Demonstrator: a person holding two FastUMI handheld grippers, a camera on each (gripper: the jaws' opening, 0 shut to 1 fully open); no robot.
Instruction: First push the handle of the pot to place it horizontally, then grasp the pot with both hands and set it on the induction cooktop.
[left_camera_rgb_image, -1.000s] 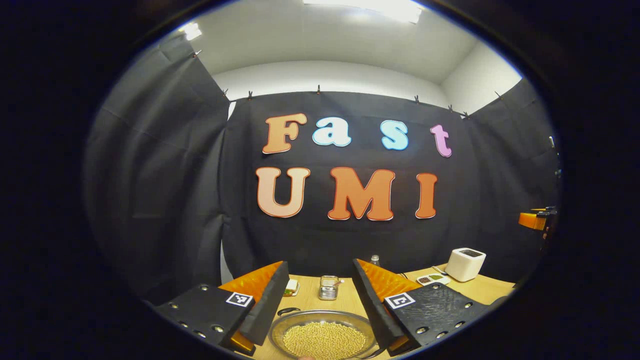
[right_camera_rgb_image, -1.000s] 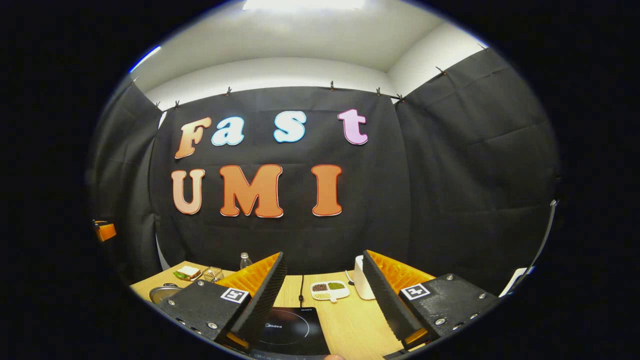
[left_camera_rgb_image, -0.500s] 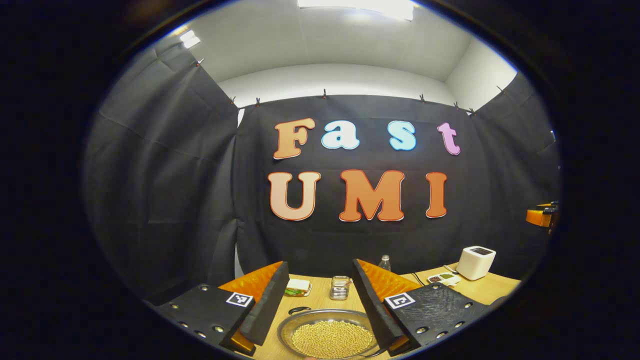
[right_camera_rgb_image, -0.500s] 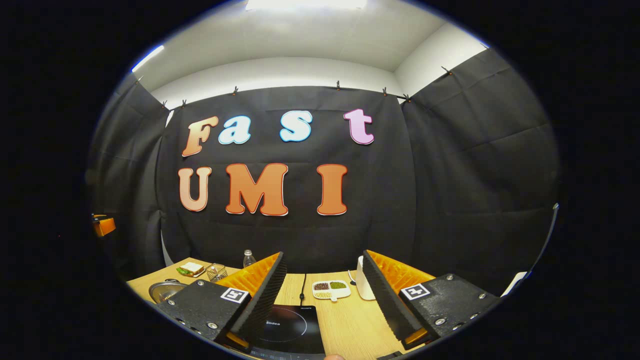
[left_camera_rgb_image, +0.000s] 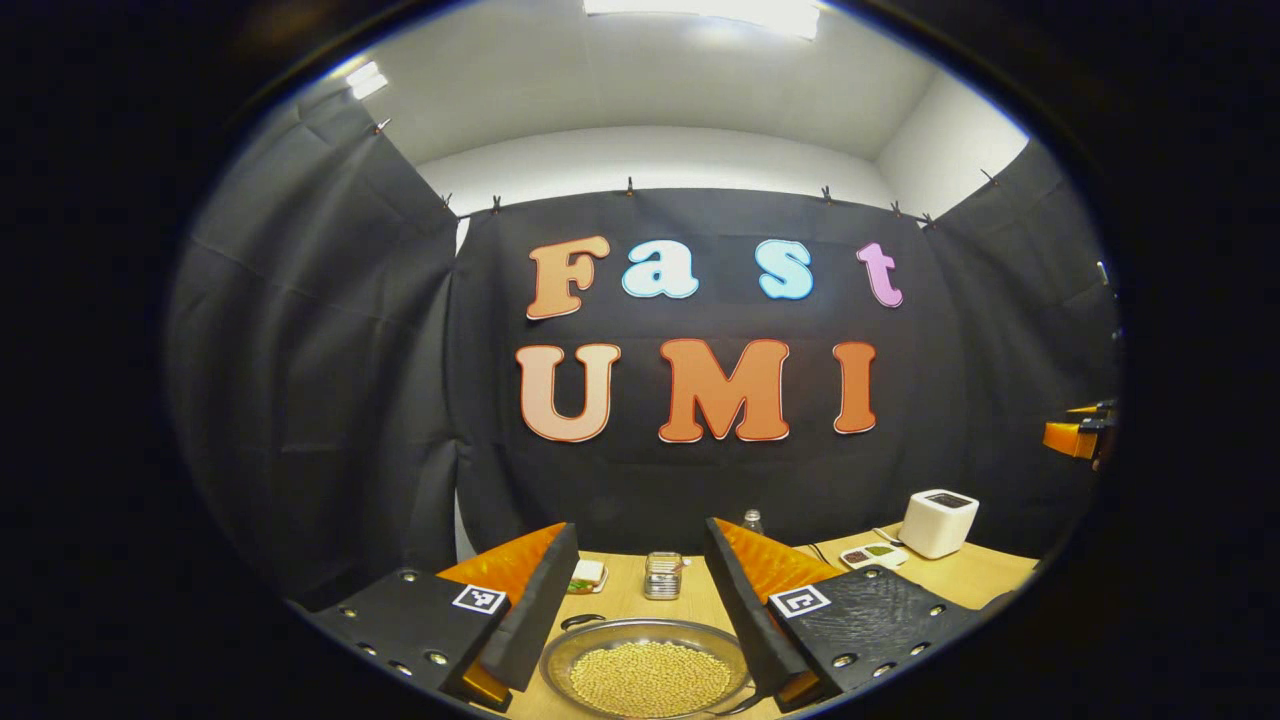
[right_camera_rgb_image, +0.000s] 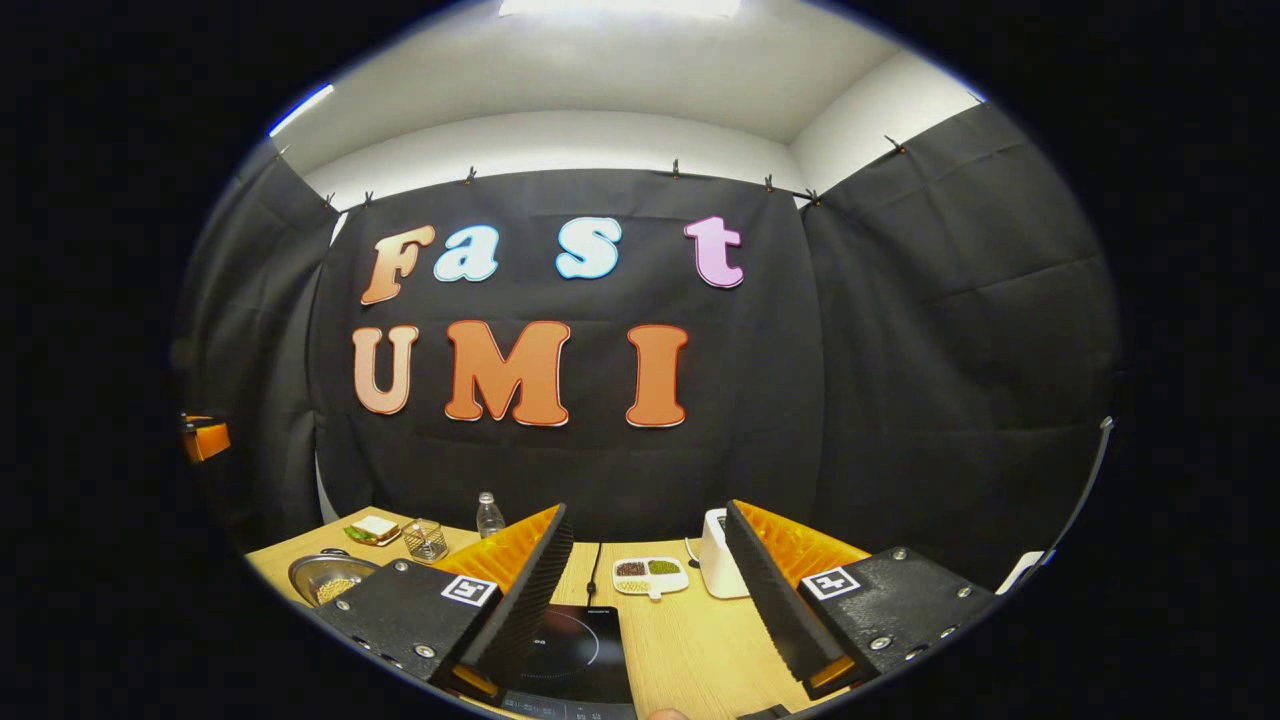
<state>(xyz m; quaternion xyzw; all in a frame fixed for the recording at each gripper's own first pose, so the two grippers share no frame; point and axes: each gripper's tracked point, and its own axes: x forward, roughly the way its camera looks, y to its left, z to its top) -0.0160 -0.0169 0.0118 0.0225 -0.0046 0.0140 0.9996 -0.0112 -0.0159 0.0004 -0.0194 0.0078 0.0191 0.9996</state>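
Observation:
A shallow metal pot (left_camera_rgb_image: 645, 628) full of pale beans sits on the wooden table, low between the fingers of my left gripper (left_camera_rgb_image: 641, 528), which is open and hangs above it. A dark handle (left_camera_rgb_image: 579, 622) sticks out at the pot's far left rim. In the right gripper view the black induction cooktop (right_camera_rgb_image: 575, 655) lies below my open right gripper (right_camera_rgb_image: 647, 508), and the pot (right_camera_rgb_image: 305, 580) is at the far left. Neither gripper touches anything.
At the back of the table stand a glass jar (left_camera_rgb_image: 662, 575), a sandwich (left_camera_rgb_image: 586, 575), a bottle (left_camera_rgb_image: 752, 521), a divided dish of beans (right_camera_rgb_image: 648, 575) and a white box-like appliance (left_camera_rgb_image: 938, 522). A cord (right_camera_rgb_image: 594, 570) runs back from the cooktop. Black cloth walls enclose the booth.
The left gripper view swung right, then back left. The right gripper view shifted slightly, so the pot and its beans show more at the left. Both grippers stayed open.

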